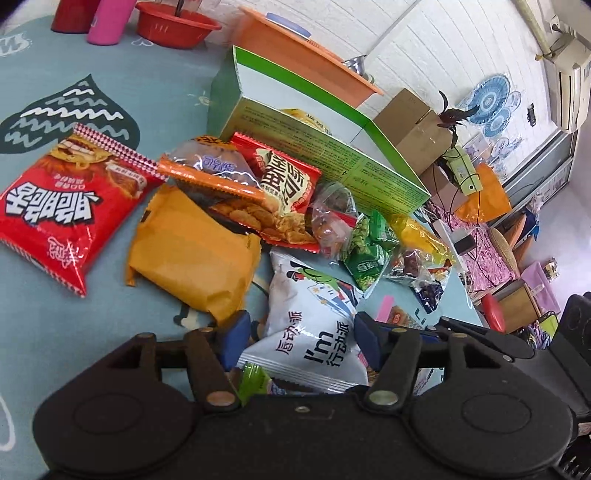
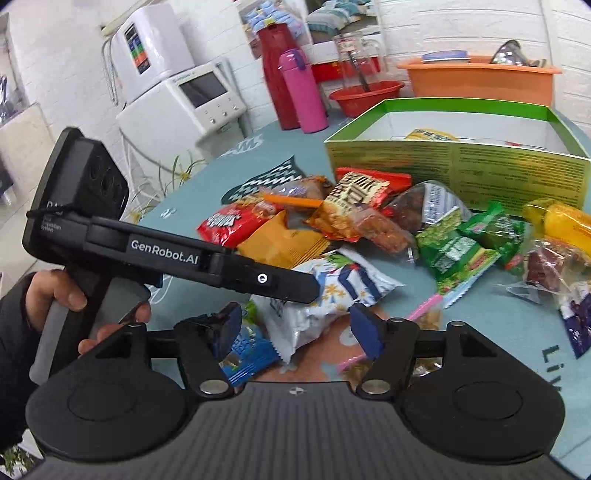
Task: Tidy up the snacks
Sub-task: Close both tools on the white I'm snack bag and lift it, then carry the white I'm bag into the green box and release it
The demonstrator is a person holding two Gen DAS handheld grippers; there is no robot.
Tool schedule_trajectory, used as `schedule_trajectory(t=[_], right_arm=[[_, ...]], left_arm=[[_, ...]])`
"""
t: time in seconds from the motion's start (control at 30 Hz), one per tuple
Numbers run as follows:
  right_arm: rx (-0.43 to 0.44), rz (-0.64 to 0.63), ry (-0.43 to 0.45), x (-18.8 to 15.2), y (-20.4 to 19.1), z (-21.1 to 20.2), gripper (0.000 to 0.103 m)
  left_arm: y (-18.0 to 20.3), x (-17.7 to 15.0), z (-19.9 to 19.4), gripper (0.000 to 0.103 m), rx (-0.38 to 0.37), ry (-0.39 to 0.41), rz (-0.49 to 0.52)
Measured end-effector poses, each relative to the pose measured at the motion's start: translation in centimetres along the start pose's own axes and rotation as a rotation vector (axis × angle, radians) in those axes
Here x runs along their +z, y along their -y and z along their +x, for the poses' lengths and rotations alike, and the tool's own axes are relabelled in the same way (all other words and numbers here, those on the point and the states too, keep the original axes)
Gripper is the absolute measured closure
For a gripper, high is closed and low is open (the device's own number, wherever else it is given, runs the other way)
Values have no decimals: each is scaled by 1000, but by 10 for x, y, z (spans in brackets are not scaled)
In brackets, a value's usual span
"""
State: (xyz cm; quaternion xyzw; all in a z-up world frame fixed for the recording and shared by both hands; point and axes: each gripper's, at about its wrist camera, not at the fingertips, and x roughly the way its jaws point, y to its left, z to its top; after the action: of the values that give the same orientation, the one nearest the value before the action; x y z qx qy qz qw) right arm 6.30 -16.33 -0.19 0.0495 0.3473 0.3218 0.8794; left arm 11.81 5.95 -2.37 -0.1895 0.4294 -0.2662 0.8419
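A pile of snack packets lies on the teal tablecloth in front of an open green box (image 1: 325, 155) (image 2: 458, 166). My left gripper (image 1: 301, 341) is open, its blue pads on either side of a white "I'm" packet (image 1: 314, 332), which also shows in the right wrist view (image 2: 317, 299). The left gripper also shows in the right wrist view, from the side (image 2: 314, 291), over that packet. My right gripper (image 2: 295, 328) is open just above the white packet's near end. A yellow packet (image 2: 428, 134) lies inside the box. A red packet (image 1: 62, 206) and an orange packet (image 1: 195, 258) lie left of the pile.
A red basin (image 1: 177, 26), a pink flask (image 2: 301, 92), a red jug (image 2: 275, 74) and an orange tub (image 2: 480, 79) stand behind the box. Green packets (image 2: 454, 251) and clear candy bags (image 2: 550, 262) lie to the right. A blue packet (image 2: 243, 350) lies under my right gripper.
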Motion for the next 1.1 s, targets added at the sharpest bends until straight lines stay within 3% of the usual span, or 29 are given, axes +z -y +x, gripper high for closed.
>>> schedule_trajectory(t=[0.2,0.23,0.27,0.3,0.33,0.47,0.77,1.1], right_arm=[[-95,-74,-28,4,-5,27,3],[-98,-82,-25,4,-4,30,4],[-96,-76,-16,5,-2,32,15],[-96,-73,-2,5,0,33,31],[-86,-73,-6,4,0,34,37],[-94,-91,16,-2,-3,22,47],[-106,-166,224,33,-8,-26,48],[-148,-172,316,100,35,7,49]], left_arm=[[-3,-2,-2,0,-19,24,-23],[-2,-3,-1,6,-15,30,-22],[0,-4,-1,9,-3,37,-15],[2,-5,0,18,1,41,-18],[3,-6,0,24,-2,39,-25],[17,-10,-9,27,-21,67,-6],[67,32,-41,27,-50,227,137],[64,105,-3,27,-26,285,187]])
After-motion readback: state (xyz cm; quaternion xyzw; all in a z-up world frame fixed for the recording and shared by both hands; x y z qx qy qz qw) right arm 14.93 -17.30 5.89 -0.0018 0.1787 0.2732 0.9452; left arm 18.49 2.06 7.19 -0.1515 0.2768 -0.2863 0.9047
